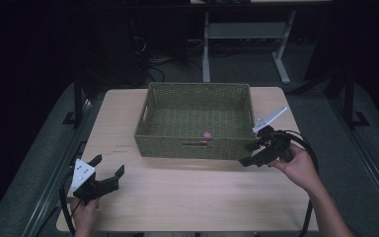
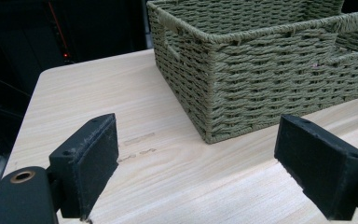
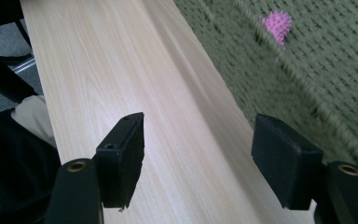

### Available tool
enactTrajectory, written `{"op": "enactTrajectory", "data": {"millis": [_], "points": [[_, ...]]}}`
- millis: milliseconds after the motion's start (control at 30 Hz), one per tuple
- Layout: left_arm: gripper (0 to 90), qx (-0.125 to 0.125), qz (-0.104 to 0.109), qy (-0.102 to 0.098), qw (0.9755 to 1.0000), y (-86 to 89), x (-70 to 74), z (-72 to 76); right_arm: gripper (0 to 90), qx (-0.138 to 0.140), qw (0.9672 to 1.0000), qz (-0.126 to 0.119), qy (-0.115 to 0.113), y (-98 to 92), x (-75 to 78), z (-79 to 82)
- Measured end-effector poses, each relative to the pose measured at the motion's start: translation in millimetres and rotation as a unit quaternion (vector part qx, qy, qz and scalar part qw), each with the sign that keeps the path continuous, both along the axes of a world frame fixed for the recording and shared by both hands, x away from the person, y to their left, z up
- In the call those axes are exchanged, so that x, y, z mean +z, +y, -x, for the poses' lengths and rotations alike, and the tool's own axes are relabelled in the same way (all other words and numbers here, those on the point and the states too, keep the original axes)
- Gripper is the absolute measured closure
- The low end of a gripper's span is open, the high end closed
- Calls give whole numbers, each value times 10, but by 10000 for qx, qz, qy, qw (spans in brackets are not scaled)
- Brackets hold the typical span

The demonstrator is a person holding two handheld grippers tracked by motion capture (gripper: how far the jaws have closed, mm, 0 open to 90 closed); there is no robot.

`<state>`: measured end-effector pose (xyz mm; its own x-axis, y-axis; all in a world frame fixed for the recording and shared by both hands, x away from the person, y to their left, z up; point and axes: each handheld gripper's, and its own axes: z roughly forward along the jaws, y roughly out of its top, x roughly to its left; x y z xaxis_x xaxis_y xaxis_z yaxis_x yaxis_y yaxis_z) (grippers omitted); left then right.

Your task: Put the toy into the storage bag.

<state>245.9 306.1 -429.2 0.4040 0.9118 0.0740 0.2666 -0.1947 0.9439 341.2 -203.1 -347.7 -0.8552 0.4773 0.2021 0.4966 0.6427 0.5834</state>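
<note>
**Around the counter: what stands and lies there**

A pale wood-grain counter (image 1: pixel 187 197) carries an olive woven basket (image 1: pixel 195 148) at its far middle; the basket is rectangular, with slot handles cut into its walls; a small pink spiky ball (image 1: pixel 207 134) lies inside on the basket floor, close to the near wall; beyond the counter, on grey floor (image 1: pixel 246 69), stand the white legs of another table (image 1: pixel 206 54); dark cables (image 1: pixel 153 61) trail there; the surroundings are dim.

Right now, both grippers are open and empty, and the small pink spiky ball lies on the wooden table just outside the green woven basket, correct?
Not quite. The small pink spiky ball lies inside the green woven basket, near its front wall, as the high view shows. The rest holds: the left gripper and right gripper are open and empty over the wooden table.
</note>
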Motion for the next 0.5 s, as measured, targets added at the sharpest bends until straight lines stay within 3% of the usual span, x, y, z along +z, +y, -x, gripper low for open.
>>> {"op": "enactTrajectory", "data": {"millis": [500], "points": [[130,-2,-12,-8,10000,-9,0,6,335,-76,9999,31,81,-84,-202,133]]}}
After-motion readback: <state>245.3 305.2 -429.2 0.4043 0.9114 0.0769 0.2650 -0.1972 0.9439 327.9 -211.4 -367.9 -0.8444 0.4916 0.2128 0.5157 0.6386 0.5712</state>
